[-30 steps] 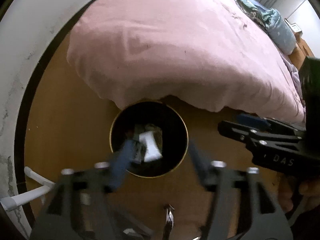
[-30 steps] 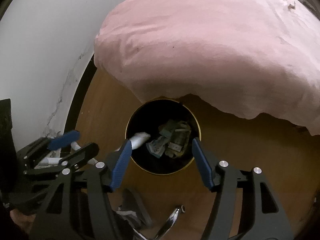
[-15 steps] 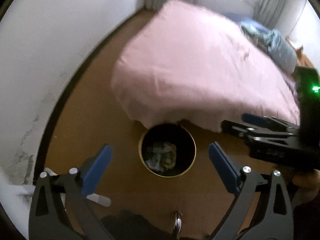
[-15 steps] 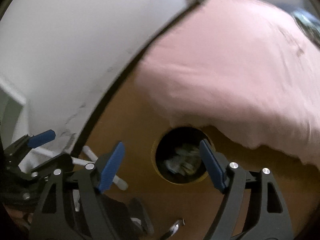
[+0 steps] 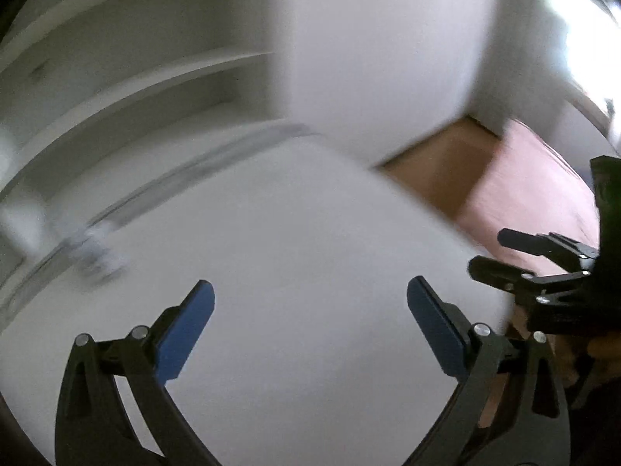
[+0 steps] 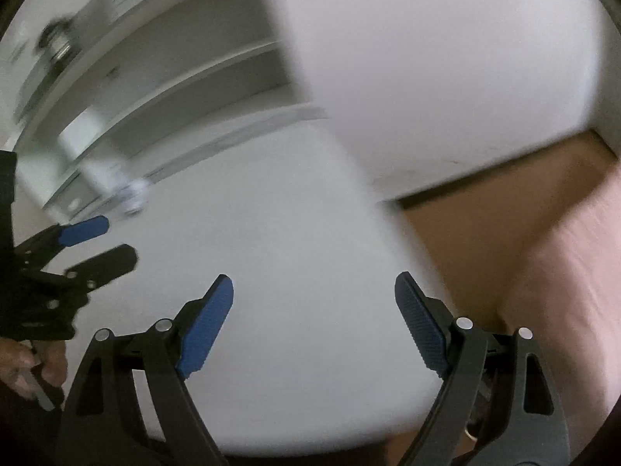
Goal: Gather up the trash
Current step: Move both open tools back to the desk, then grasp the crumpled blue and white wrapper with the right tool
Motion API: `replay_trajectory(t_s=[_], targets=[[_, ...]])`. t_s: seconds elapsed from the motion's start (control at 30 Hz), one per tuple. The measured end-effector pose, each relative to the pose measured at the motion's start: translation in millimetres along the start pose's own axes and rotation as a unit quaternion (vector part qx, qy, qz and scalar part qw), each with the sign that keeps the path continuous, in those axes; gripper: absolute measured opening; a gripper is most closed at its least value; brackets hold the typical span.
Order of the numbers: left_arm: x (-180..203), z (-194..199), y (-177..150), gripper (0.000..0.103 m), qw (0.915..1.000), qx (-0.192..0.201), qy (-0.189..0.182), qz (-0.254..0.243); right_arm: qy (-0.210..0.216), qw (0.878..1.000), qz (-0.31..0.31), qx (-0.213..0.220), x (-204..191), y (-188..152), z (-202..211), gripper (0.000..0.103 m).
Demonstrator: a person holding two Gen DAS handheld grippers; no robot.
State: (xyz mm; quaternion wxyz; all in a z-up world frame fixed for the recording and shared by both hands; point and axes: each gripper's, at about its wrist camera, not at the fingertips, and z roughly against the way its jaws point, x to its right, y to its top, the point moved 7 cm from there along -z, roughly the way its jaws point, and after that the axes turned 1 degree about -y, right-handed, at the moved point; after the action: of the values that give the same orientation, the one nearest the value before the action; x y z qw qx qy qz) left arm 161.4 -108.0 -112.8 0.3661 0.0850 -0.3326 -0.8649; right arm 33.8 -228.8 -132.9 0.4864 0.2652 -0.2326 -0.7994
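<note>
You are holding the left gripper (image 5: 310, 306) with its blue pads spread wide and nothing between them; the pads are hovering over a white tabletop (image 5: 295, 240) without touching it. You are holding the right gripper (image 6: 312, 303) the same way, jaws wide apart and empty, above the same white surface.

The left wrist view is showing the right gripper off to its right, and there its dark fingers are standing apart too. The right wrist view is showing the left gripper off to its left, with part of your hand (image 6: 27, 361) gripping its handle, which the left view is not showing. Ahead and to the left of both tools, white shelves (image 6: 186, 62) are streaking with motion blur, and a small pale object (image 6: 134, 194) is sitting at the tabletop's far edge, too smeared to identify. Right of the tools, brown floor (image 6: 500, 209) and a pink bedspread (image 6: 562, 272) are showing. No trash can be made out in either view.
</note>
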Motion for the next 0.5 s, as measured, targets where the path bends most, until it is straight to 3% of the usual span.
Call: replay_trajectory(t_s=[0.1, 0.27, 0.33, 0.5], targets=[[-79.0, 20.1, -23.8, 0.096, 0.9975, 0.001, 0.038, 0.06, 0.043, 0.997, 0.057, -0.011, -77.6, 18.2, -34.5, 0.083], [-159.0, 46.1, -59.0, 0.096, 0.9914, -0.003, 0.066, 0.113, 0.083, 0.985, 0.147, -0.038, -190.6, 34.0, -90.7, 0.083], [-180.4, 53.0, -72.6, 0.096, 0.9897, -0.003, 0.067, 0.126, 0.085, 0.978, 0.185, -0.051, -229.8, 42.5, -115.1, 0.083], [-203.1, 62.4, -80.9, 0.096, 0.9864, 0.002, 0.07, 0.149, 0.066, 0.971, 0.223, -0.06, -268.6, 58.8, -154.1, 0.08]])
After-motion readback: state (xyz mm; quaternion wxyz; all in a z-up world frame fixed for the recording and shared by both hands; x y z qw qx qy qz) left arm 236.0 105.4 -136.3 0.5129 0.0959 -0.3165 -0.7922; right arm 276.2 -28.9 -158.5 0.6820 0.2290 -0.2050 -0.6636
